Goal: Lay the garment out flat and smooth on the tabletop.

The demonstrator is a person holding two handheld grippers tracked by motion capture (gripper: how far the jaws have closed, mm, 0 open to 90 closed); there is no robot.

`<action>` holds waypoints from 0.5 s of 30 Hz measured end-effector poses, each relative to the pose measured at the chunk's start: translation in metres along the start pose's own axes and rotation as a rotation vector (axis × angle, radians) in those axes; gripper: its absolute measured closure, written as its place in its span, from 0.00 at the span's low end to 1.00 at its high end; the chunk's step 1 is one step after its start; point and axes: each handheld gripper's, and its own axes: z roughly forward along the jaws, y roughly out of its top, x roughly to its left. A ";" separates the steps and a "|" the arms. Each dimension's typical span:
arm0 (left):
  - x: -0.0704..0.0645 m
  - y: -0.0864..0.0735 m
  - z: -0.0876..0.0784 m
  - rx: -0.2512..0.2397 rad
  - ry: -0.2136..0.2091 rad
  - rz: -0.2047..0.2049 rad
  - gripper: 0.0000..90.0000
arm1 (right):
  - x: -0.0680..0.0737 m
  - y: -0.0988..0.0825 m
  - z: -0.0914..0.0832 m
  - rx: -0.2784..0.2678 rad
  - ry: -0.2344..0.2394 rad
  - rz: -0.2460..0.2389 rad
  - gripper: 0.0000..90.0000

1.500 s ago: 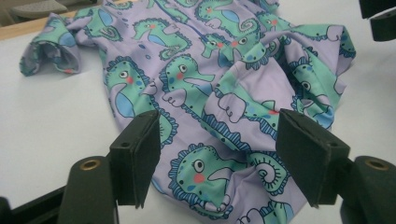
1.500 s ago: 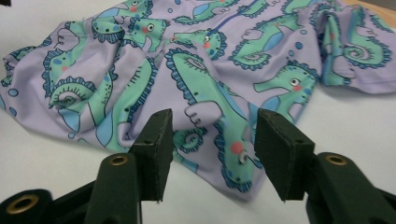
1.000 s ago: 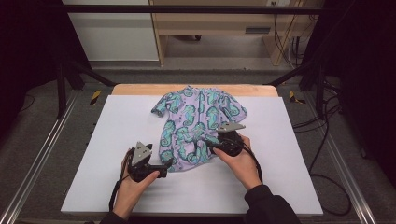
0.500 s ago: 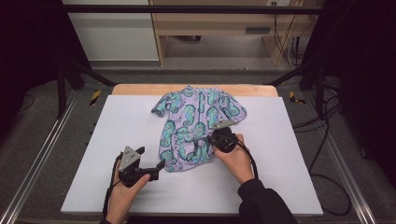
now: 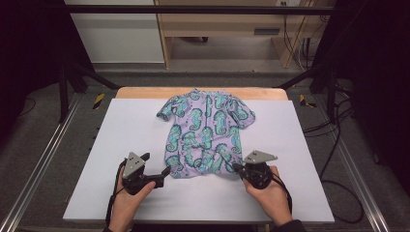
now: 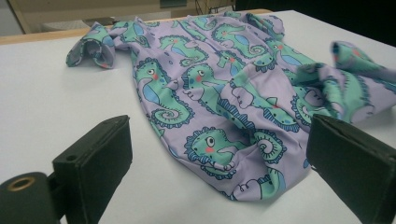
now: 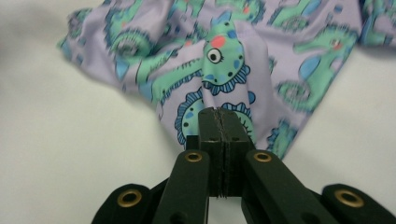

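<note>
1. Romper lies flat mid-table, collar toward the far edge.
2. Right gripper: jaws pinched tight on the romper's near hem corner.
3. Left gripper: jaws wide apart, holding nothing, at the hem's other corner.

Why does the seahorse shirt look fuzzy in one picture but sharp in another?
In the right gripper view the shirt is blurred, worst at the edges, while the shut right gripper is sharp. In the left gripper view the shirt is crisp. The high view is soft, with dark surroundings.
</note>
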 end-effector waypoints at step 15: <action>-0.006 0.006 0.014 0.053 -0.037 0.037 0.11 | 0.012 -0.040 -0.023 0.014 0.010 0.025 0.87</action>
